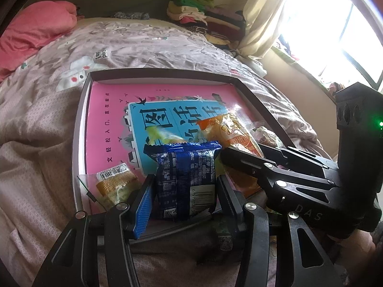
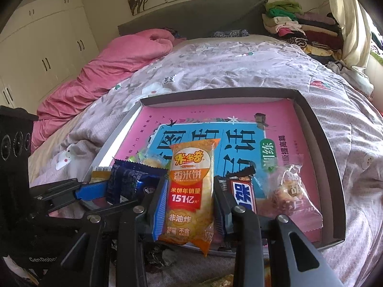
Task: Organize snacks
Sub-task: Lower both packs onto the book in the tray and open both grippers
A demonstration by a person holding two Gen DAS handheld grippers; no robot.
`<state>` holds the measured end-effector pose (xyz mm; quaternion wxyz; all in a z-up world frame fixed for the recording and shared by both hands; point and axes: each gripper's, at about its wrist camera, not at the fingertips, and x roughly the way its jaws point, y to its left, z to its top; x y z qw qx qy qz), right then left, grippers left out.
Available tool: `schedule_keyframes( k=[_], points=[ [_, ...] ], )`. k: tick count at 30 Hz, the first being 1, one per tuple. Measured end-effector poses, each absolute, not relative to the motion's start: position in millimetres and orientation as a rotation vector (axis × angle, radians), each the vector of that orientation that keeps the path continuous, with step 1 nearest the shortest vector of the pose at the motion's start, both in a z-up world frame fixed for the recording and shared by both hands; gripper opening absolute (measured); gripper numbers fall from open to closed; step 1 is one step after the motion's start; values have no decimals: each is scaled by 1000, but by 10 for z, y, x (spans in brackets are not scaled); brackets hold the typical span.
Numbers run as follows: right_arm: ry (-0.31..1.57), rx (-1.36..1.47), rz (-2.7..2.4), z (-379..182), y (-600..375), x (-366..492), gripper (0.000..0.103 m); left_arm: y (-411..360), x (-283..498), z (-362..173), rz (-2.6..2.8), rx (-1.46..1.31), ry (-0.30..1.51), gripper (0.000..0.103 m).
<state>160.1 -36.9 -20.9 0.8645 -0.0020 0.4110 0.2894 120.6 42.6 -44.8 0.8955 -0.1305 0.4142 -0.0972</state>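
Two grippers each clamp one snack over a shallow dark-rimmed box [image 2: 318,129] that lies on a bed with a floral quilt [image 2: 215,67]. The left gripper [image 1: 184,191] has its blue-padded jaws partly closed on a dark blue packet [image 1: 186,174] whose back shows a barcode and small print too fine to read. The right gripper [image 2: 189,205] is shut more narrowly on an orange rice-cracker packet [image 2: 191,191], upright, reading "米多奇", "香米饼", "151亿" and "非油炸". Inside the box lies one pink book [image 2: 239,131] with a blue title panel. On it, besides the two held packets, rest four more: one small yellow-brown sachet [image 1: 115,181] near the left wall, one yellow-green packet [image 2: 149,159] partly hidden behind the blue one, one dark bar [image 2: 241,191] with white lettering, and one clear pink-edged bag [image 2: 292,191] at the right.
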Motion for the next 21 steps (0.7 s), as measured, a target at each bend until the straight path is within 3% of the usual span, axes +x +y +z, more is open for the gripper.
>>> schedule_keyframes(
  k=[21],
  points=[
    [892,-10,572,-298,-414,1662,35,405,1196,-450,-207,-274,864,53]
  ],
)
